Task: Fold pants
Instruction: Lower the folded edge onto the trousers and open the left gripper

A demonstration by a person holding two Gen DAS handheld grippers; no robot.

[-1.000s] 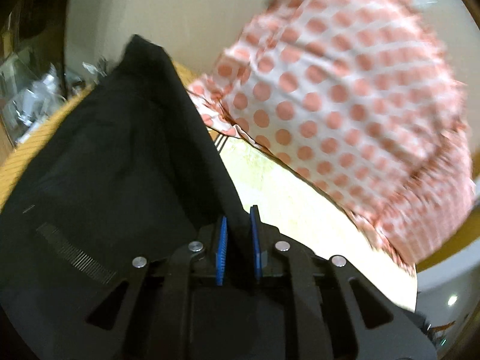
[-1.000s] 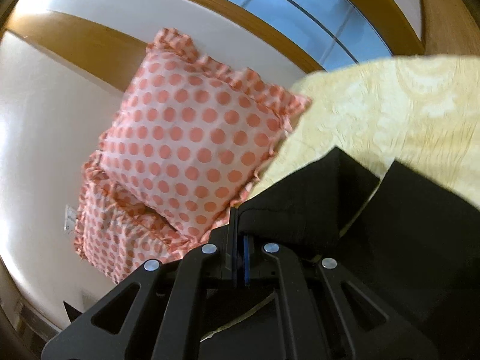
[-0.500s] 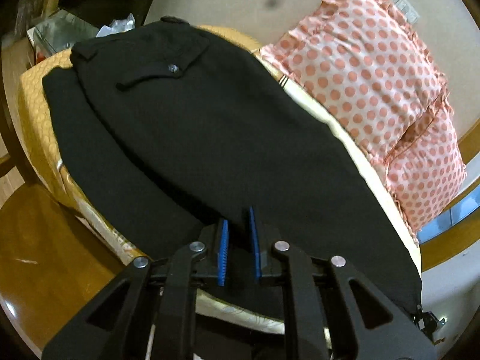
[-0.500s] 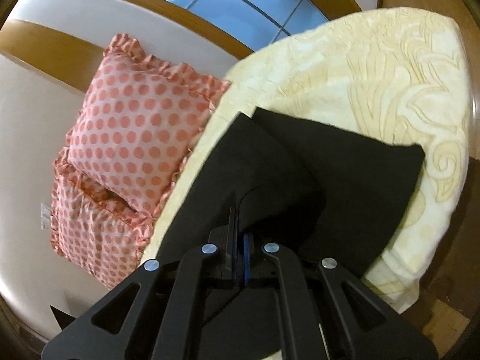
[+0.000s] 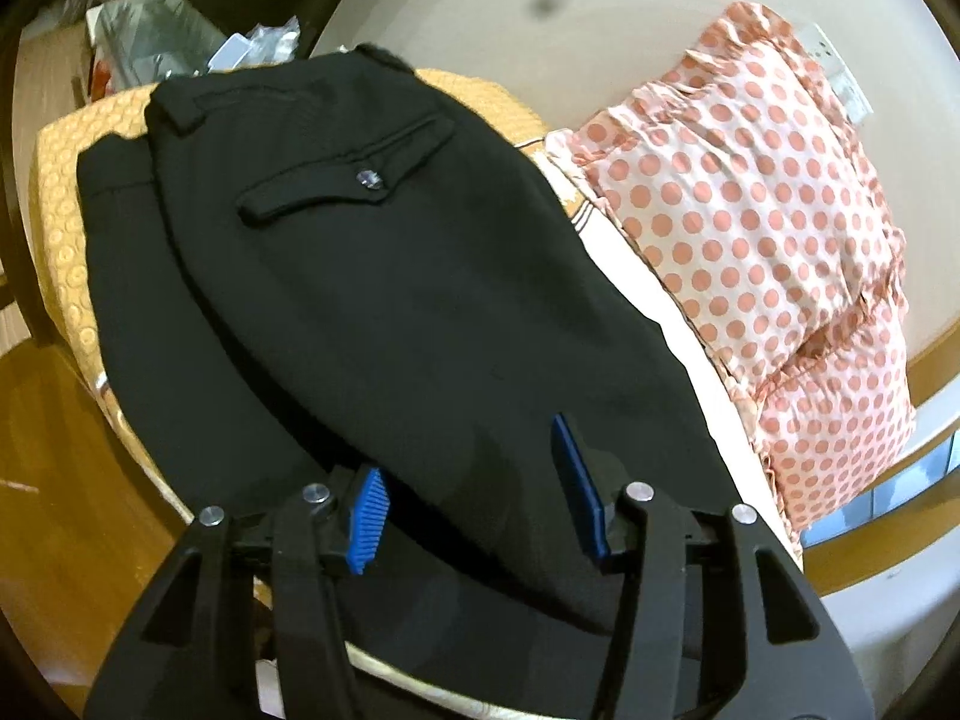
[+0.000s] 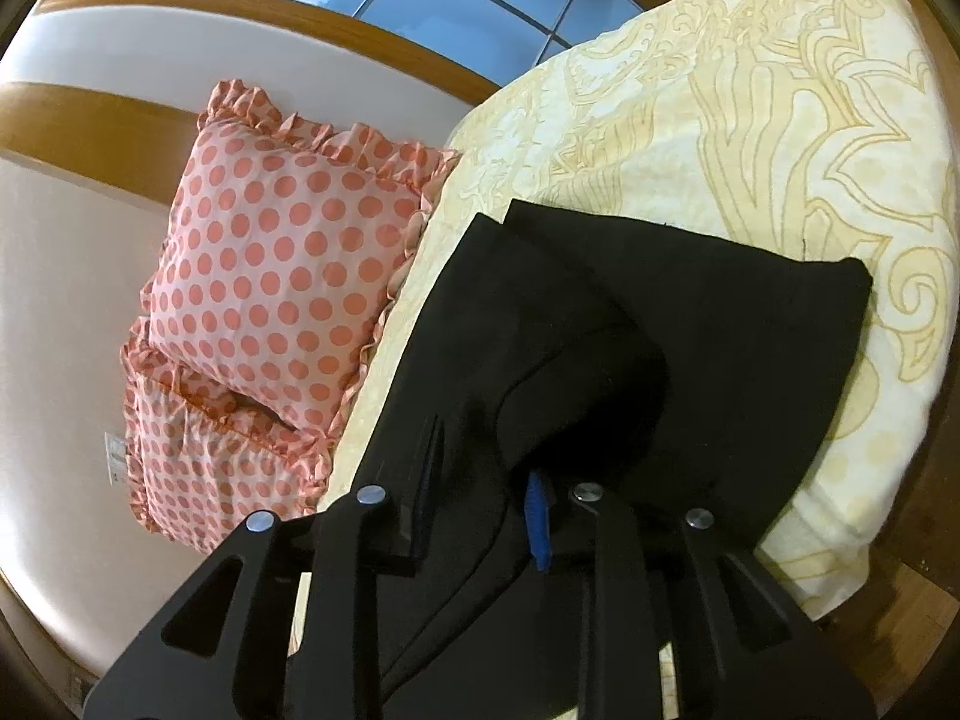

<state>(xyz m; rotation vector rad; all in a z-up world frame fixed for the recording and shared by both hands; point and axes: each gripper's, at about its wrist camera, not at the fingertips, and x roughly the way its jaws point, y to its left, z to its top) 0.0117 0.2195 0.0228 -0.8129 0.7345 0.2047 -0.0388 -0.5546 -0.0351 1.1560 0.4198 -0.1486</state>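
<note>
Black woven pants [image 5: 384, 300] lie doubled along the bed's [image 6: 750, 120] near edge; both the left hand-held gripper [image 5: 474, 510] and right hand-held gripper [image 6: 480, 498] are spread open, holding nothing. Overhanging cloth may slide off, undoing the fold.

— What carries the things here?

— A bed [image 6: 750, 138]. It has a pale yellow cover with a printed pattern, and near one end the cover is orange with small circles [image 5: 60, 222].

— What lies directly on it?

— Black pants [image 5: 384, 300], folded so one half lies over the other, back pocket facing up. The leg ends [image 6: 720, 312] reach near the bed's edge. Beside the pants, two pink dotted pillows [image 6: 282, 276] lie against the wall, one on the other.
</note>
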